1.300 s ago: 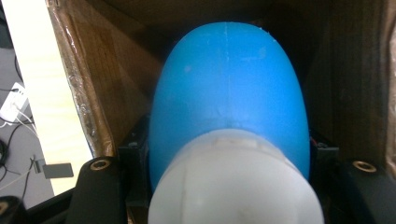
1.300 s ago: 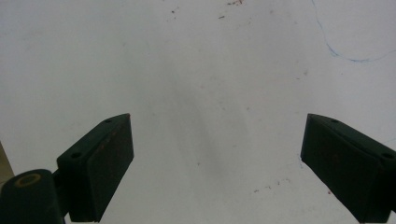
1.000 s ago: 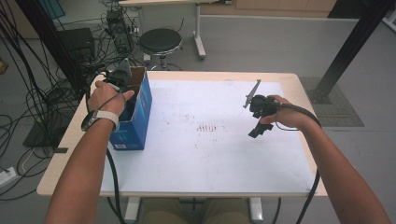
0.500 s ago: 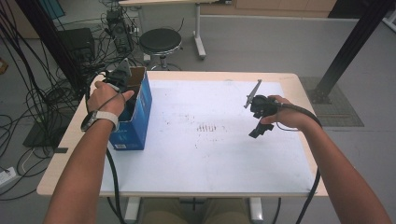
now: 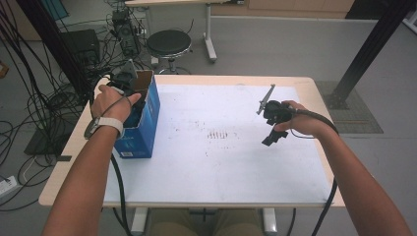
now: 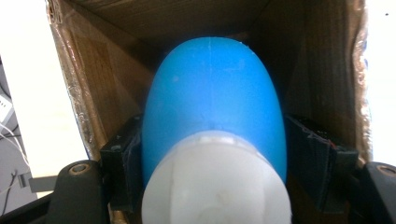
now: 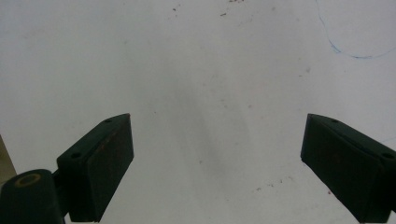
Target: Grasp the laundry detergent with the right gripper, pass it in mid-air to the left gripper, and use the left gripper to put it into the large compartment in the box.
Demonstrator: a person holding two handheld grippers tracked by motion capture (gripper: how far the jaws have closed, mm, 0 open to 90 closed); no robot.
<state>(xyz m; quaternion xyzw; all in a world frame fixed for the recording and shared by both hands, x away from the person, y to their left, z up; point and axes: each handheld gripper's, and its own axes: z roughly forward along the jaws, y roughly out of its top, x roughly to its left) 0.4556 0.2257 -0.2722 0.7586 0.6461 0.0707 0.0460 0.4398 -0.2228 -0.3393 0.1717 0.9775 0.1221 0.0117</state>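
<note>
- The blue bottle (image 6: 212, 102) with a white cap (image 6: 215, 182) sits inside the open cardboard box (image 6: 107, 70), its rounded blue body pointing deeper into the box and the cap end nearest the camera in the left gripper view.
- The left gripper (image 6: 212, 158) reaches into the box; its 2 black jaws stand on either side of the bottle. They have just been opening, with the bottle between them: the left pad lies right at the bottle's side, while a dark gap shows between the bottle and the right pad, so the grip looks released.
- In the high view the box (image 5: 147, 118), blue on the outside, stands at the left part of the table (image 5: 221, 167), and the left hand (image 5: 110, 101) holds its gripper down into the box's open top.
- The right gripper (image 5: 273, 130) hangs above the white table top at the right, well apart from the box, held by the right hand (image 5: 300, 120).
- In the right gripper view its 2 jaws stand wide apart and grasp no object, with the bare white table (image 7: 210, 93) between them.
- A black stool (image 5: 168, 43) and cables (image 5: 44, 98) lie on the floor beyond the table.
</note>
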